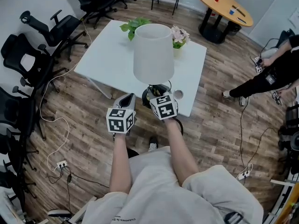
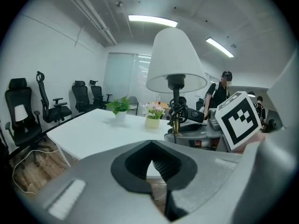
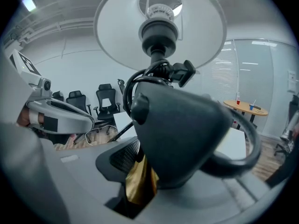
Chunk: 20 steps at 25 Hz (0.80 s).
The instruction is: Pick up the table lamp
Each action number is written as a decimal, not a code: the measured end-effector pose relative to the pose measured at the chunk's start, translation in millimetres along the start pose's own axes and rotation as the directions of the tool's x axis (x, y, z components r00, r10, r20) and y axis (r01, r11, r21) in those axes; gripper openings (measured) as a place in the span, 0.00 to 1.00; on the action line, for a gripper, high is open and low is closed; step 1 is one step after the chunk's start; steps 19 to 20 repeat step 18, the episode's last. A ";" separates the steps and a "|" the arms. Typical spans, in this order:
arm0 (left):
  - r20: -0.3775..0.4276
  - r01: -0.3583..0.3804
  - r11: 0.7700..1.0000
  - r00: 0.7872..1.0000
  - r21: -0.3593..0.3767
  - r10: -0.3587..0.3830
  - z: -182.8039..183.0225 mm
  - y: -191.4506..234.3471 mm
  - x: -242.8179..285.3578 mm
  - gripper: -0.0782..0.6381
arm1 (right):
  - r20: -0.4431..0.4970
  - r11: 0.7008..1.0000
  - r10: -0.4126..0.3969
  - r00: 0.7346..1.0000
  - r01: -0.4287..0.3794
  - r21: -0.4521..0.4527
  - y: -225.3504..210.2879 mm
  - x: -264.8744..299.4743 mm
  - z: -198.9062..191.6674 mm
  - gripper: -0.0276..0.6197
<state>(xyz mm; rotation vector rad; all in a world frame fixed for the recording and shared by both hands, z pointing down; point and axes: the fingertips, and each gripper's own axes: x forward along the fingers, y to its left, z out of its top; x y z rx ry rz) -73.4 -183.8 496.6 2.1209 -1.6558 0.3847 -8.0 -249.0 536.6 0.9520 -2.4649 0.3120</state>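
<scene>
The table lamp (image 1: 153, 55) stands upright at the near edge of the white table (image 1: 105, 62). Its white shade is the highest part, and its lower part is hidden behind the right gripper (image 1: 157, 94). I cannot tell if its foot touches the table top.

In the right gripper view the 2 fingers are clamped on the gold stem (image 3: 139, 181) of the lamp, low down. Just above them a dark rounded piece (image 3: 180, 134) sits against the stem, and the black cord (image 3: 243, 153) is looped around it. Higher up, this view looks into the shade from below.

The left gripper (image 1: 126, 101) is just beside the right one, on its left, over the table's near edge. In the left gripper view its fingers (image 2: 117, 190) are together and nothing is between them. That view shows the lamp in front and a little to the right, and the marker cube (image 2: 238, 120) of the right gripper next to the stem.

On the far side of the table, behind the lamp, stand 2 small pots: a green plant (image 1: 135, 26) and a pot of pale flowers (image 1: 179, 37). Black office chairs (image 1: 28, 55) are at the left of the table, with cables on the wood floor. A round wooden table (image 1: 224, 6) is well apart at the far right, and a person in dark clothes (image 1: 275, 71) is at the right edge.
</scene>
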 end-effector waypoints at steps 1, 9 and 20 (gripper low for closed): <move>0.000 0.000 1.000 1.000 0.003 0.000 1.2 0.0 0.3 0.11 | 0.001 1.000 -0.002 1.000 0.002 0.003 -1.2 0.0 0.5 0.26; 0.005 -0.001 1.000 1.000 0.020 0.001 9.8 -1.3 1.1 0.11 | 0.007 1.000 -0.021 1.000 0.021 0.002 -11.0 -3.4 3.6 0.26; -0.005 0.010 0.999 1.000 0.051 -0.010 13.0 -8.1 7.4 0.11 | 0.027 1.000 -0.030 0.999 0.030 0.006 -21.3 -5.2 4.5 0.26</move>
